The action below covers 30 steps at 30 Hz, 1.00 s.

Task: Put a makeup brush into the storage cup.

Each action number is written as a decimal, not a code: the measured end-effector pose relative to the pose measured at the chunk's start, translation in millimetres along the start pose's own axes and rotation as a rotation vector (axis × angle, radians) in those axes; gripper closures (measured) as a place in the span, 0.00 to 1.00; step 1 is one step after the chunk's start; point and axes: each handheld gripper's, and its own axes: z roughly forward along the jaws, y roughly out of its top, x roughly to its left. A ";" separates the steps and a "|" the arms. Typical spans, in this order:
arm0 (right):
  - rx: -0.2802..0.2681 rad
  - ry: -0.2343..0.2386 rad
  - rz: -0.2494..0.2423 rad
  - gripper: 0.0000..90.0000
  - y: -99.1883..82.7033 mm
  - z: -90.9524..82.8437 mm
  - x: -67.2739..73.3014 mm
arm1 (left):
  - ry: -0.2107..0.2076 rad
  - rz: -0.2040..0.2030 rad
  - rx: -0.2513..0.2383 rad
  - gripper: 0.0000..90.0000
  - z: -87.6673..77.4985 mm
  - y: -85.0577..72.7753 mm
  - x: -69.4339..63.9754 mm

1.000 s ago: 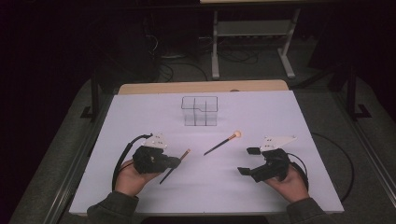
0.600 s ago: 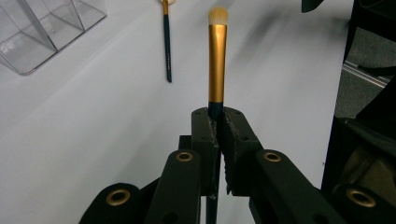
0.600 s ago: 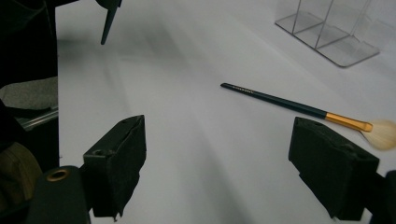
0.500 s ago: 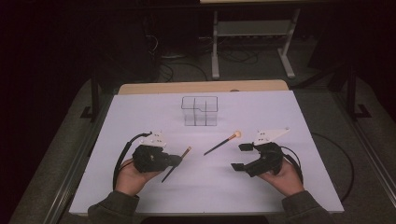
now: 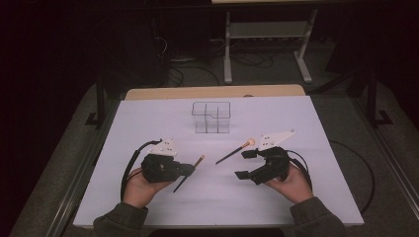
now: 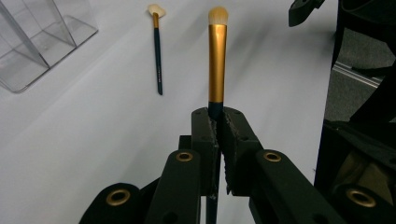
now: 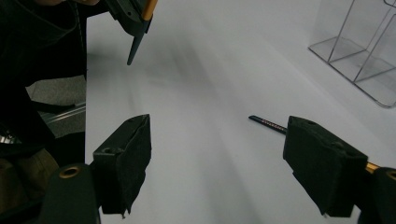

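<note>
Left gripper: clamped on the gold brush.
Right gripper: jaws apart, just been closing, nothing held.
Fan brush: laid between grippers, near the clear box.

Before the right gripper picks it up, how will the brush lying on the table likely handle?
The lying brush looks thin and rigid, so probably light and stiff. Its round handle may roll if nudged sideways. Lying flat on the table, it gives the open right gripper little height to pinch.
</note>
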 end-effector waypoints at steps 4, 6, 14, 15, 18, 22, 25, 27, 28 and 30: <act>-0.003 0.012 0.005 0.25 3.7 1.0 1.1 | -0.007 0.000 -0.004 0.93 0.5 1.6 -2.2; -0.004 0.014 -0.002 0.26 6.1 1.2 1.5 | -0.007 0.002 -0.006 0.93 0.5 2.0 -2.7; -0.015 0.031 -0.021 0.26 13.7 1.8 4.8 | -0.019 0.016 -0.009 0.93 2.8 5.5 -7.4; -0.009 0.036 -0.021 0.26 15.1 3.1 4.9 | -0.019 0.016 -0.010 0.93 2.8 5.5 -7.7; -0.007 0.038 -0.018 0.27 16.1 4.6 5.3 | -0.019 0.016 -0.015 0.93 1.7 5.8 -7.7; 0.004 0.048 -0.022 0.27 18.4 7.9 5.9 | -0.021 0.019 -0.023 0.93 0.0 6.6 -7.7; 0.002 0.052 -0.025 0.27 19.7 8.0 6.7 | -0.025 0.024 -0.026 0.93 -0.6 7.8 -8.4; 0.003 0.052 -0.026 0.28 20.2 8.1 6.7 | -0.028 0.021 -0.027 0.93 0.8 7.8 -9.7; 0.003 0.052 -0.026 0.28 20.2 8.1 6.7 | -0.028 0.021 -0.027 0.93 0.8 7.8 -9.7; 0.009 0.056 -0.024 0.28 21.1 8.8 6.5 | -0.028 0.024 -0.026 0.93 0.4 8.1 -10.1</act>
